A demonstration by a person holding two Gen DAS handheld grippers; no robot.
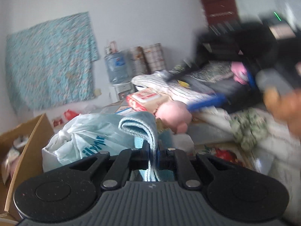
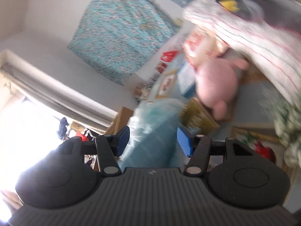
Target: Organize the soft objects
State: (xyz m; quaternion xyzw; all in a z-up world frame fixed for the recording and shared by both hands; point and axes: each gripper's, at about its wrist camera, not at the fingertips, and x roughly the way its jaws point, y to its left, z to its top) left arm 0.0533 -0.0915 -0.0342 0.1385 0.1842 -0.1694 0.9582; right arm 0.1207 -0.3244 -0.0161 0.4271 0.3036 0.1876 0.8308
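Now left tongs (image 1: 150, 153) pinching folded blue towel (image 1: 140, 125) — carried for sorting; right tongs (image 2: 153, 140) spread, empty, facing pink plush (image 2: 216, 81).

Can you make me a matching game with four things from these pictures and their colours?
Things:
1. folded towel in the left tongs
2. plush toy
3. water jug
4. cardboard box

Colours:
A. pink
B. brown
C. light blue, soft cloth
D. see-through blue

Pairs: 1-C, 2-A, 3-D, 4-B
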